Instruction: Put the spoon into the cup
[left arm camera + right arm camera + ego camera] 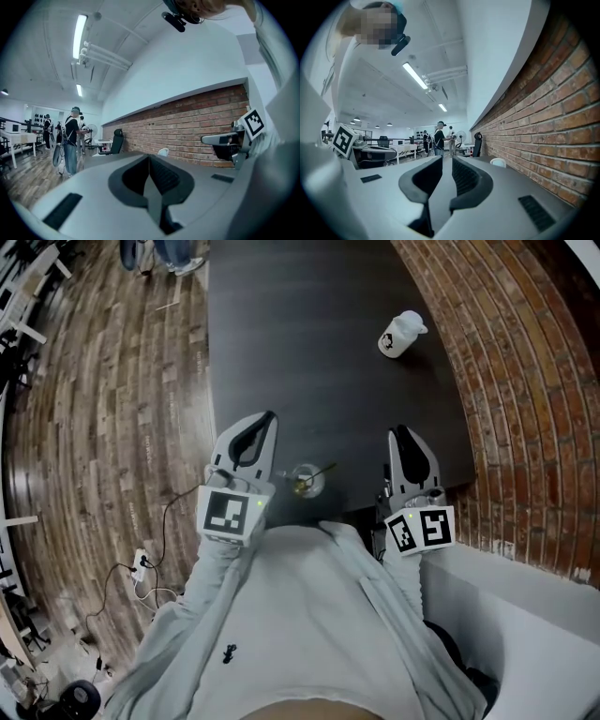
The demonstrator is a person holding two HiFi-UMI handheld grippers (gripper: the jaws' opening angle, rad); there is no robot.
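Observation:
In the head view a small clear glass cup (pixel 306 483) stands on the dark table (pixel 309 352) near its front edge. A spoon (pixel 322 469) rests inside it, handle leaning out to the upper right. My left gripper (pixel 269 418) hangs left of the cup with its jaws shut and empty (pixel 149 157). My right gripper (pixel 398 433) is to the right of the cup; its jaws (pixel 447 159) show a narrow gap with nothing between them. Neither gripper touches the cup, and neither gripper view shows it.
A white mug (pixel 401 334) lies at the table's far right, also seen in the gripper views (pixel 162 151) (pixel 498 162). A brick wall (pixel 525 381) borders the table on the right. Wooden floor (pixel 103 427) with cables is on the left. People stand far off (pixel 70 140).

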